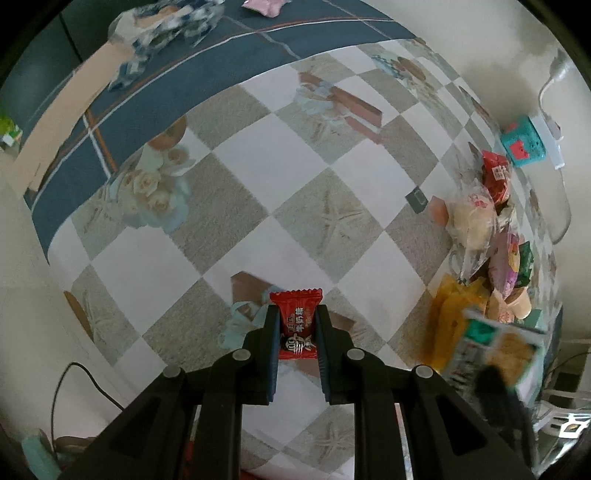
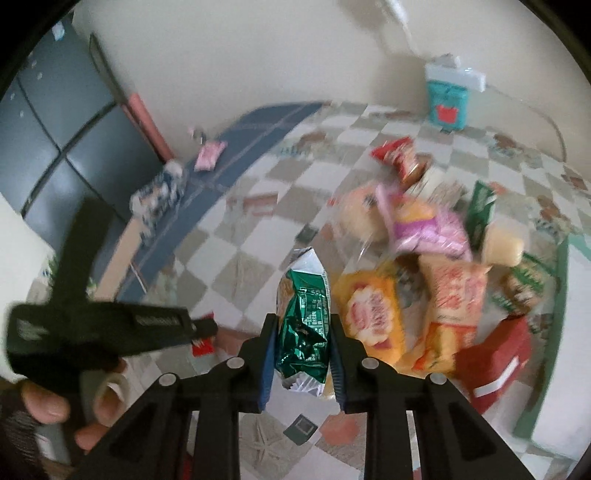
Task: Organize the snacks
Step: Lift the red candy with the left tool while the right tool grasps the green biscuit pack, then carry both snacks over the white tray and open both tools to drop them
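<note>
A small red candy packet is held between the two fingers of the left hand-held gripper, which is closed narrowly on it and points steeply down toward the desk. The desk is covered with a checkered cloth of white and grey squares with printed flowers and starfish. At its far edge a dark blue cloth is laid, and on this a blue-and-white wrapped packet and a pink packet are seen.

A green-and-silver snack packet is gripped by the right hand-held gripper; its jaws are pressed on the crumpled wrapper from both sides. The packet is held above the desk, just beside a pile of snacks at the right, where yellow, orange, pink, red and green packets are lying together, some of them blurred. Behind the pile a teal box stands near the wall. In the right wrist view, the person's fingers are seen around the handle of the left hand-held gripper.
</note>
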`<state>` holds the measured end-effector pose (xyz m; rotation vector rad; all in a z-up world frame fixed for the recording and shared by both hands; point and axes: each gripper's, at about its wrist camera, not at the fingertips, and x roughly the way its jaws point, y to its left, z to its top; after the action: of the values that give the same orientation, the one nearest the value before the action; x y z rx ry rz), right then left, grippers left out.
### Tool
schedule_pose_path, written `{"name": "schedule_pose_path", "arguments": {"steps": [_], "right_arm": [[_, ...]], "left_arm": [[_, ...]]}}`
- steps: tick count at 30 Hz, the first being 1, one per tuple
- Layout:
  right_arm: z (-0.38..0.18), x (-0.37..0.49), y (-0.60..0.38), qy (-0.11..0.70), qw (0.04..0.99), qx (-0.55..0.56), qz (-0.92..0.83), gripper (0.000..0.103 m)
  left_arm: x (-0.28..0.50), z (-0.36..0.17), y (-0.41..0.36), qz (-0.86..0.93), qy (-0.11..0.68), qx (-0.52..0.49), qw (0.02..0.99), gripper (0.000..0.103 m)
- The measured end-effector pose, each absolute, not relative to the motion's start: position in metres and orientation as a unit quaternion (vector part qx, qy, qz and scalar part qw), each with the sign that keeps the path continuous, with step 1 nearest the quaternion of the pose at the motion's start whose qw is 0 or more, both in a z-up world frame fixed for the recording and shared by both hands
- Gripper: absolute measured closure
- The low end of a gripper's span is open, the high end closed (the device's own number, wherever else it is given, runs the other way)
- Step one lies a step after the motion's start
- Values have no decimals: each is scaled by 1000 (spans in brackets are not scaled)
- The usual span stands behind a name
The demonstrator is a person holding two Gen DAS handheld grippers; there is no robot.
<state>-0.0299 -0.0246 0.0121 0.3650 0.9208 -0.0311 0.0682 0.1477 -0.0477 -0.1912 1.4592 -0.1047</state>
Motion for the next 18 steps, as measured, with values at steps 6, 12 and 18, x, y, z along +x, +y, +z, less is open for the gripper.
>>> {"name": "schedule_pose_path", "arguments": {"steps": [6, 12, 18], "right_arm": [[43, -43, -65, 391, 894, 209, -70, 76], [64, -62, -112, 343, 900, 229, -141, 76], [70, -84, -163, 319, 889, 241, -225, 76]], "left_arm": [[70, -22, 108, -72, 647, -58, 756, 84], [70, 11, 53, -115, 627, -24, 770, 84], [60, 34, -14, -173, 608, 15, 774, 84]]}}
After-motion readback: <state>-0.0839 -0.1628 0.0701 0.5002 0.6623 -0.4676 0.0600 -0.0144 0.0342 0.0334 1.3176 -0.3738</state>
